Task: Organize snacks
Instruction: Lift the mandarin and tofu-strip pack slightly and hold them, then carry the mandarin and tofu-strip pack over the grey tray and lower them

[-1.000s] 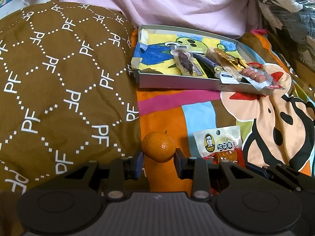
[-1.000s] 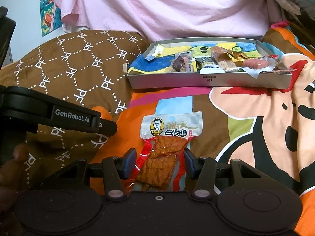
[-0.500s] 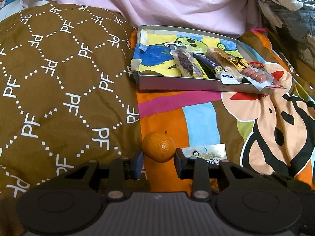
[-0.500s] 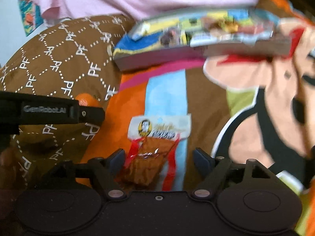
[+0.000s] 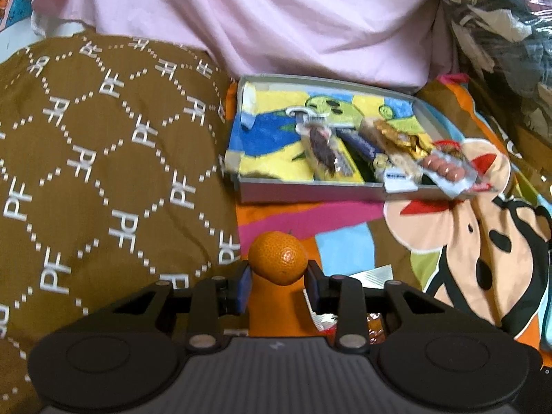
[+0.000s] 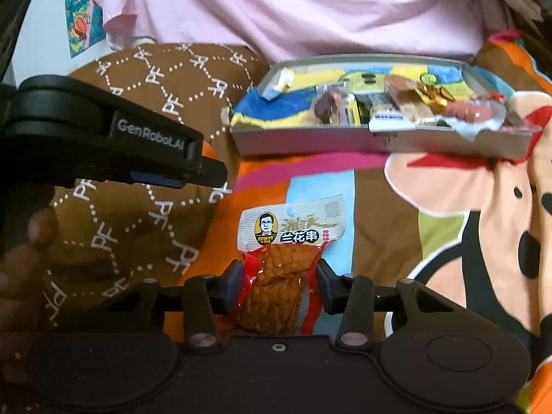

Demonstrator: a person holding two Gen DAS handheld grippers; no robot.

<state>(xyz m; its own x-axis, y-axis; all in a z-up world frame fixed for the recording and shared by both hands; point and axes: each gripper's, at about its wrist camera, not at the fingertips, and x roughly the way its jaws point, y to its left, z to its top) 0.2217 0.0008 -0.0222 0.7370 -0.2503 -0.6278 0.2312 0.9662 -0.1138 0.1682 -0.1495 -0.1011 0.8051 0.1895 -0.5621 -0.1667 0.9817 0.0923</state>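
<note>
A small orange mandarin (image 5: 277,257) sits between the pads of my left gripper (image 5: 277,283), which is shut on it just above the bedding. In the right wrist view a clear snack packet (image 6: 293,231) with a white label and brown strips lies on the colourful sheet. My right gripper (image 6: 279,286) has its jaws closing on the packet's lower half, and both pads touch its red edges. A grey shallow tray (image 5: 310,189) with several wrapped snacks lies further back. The left gripper's black body (image 6: 103,138) shows at the left of the right wrist view.
A brown quilted cushion (image 5: 103,172) with white PF letters fills the left. The cartoon-print sheet (image 5: 483,258) spreads to the right. Pink cloth (image 5: 276,17) hangs behind the tray (image 6: 310,143). A hand (image 6: 20,258) shows at the lower left of the right wrist view.
The right gripper's jaws spread wide off the packet half a second ago and have come back in against it. The left gripper kept its hold on the mandarin.
</note>
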